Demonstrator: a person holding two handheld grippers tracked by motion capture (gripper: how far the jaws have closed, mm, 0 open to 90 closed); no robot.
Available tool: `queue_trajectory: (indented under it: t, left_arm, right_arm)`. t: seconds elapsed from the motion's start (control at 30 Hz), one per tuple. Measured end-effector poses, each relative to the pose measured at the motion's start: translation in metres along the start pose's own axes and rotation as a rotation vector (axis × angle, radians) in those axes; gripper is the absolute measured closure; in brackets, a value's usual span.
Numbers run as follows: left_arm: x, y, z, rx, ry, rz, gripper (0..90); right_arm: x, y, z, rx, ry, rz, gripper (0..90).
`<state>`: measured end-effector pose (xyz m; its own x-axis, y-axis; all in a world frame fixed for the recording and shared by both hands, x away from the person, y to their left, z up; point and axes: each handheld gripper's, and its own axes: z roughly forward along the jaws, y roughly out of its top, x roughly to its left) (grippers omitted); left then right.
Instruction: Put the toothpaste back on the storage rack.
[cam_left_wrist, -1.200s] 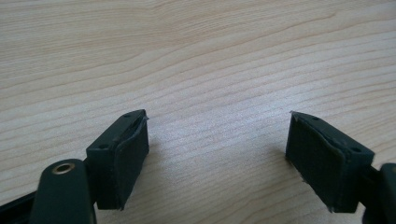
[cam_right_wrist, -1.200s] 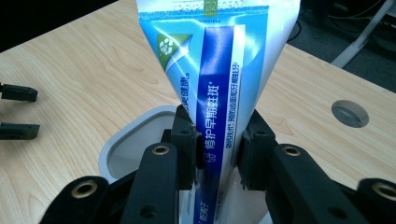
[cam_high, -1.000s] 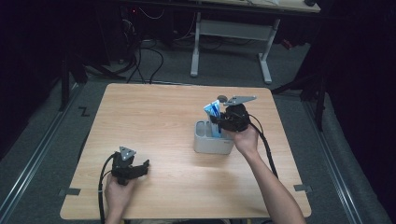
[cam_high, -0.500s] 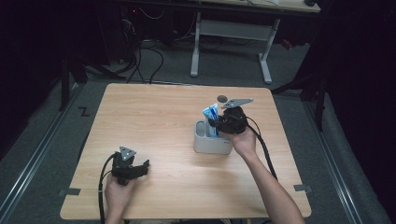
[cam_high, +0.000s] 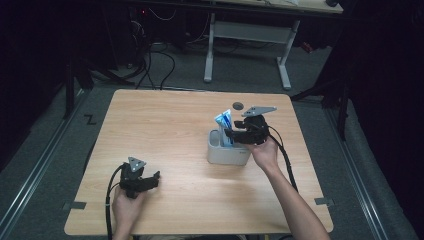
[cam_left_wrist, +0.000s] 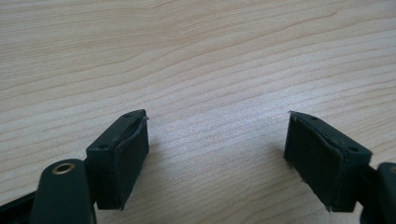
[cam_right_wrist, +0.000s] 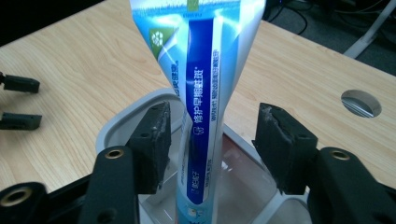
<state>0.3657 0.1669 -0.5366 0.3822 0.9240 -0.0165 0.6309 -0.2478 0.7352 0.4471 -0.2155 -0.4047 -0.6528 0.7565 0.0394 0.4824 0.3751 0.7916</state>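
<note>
The right gripper (cam_high: 234, 134) is hovering over the white holder (cam_high: 227, 155) near the right middle of the tabletop (cam_high: 165, 130). Its jaws have just been opening and are now standing apart on either side of the blue-and-white toothpaste tube (cam_right_wrist: 205, 93), neither pad pressing on it. The tube is standing upright inside the holder. The left gripper (cam_high: 150, 177) is resting near the tabletop's front left corner, jaws wide with nothing between them.
</note>
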Motion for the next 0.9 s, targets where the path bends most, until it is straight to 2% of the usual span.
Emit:
queue_trajectory:
  t: [0.17, 0.3, 0.9]
  left_arm:
    - [0.0, 0.0, 0.0, 0.0, 0.0, 0.0, 22.3]
    - [0.0, 0.0, 0.0, -0.001, 0.0, 0.0, 22.3]
    - [0.0, 0.0, 0.0, 0.0, 0.001, 0.0, 22.3]
  right_arm:
    - [0.001, 0.002, -0.01, -0.035, -0.002, -0.008, 44.2]
    - [0.001, 0.002, -0.012, -0.036, -0.004, -0.012, 44.1]
    - [-0.009, -0.001, -0.032, -0.081, -0.017, 0.033, 44.2]
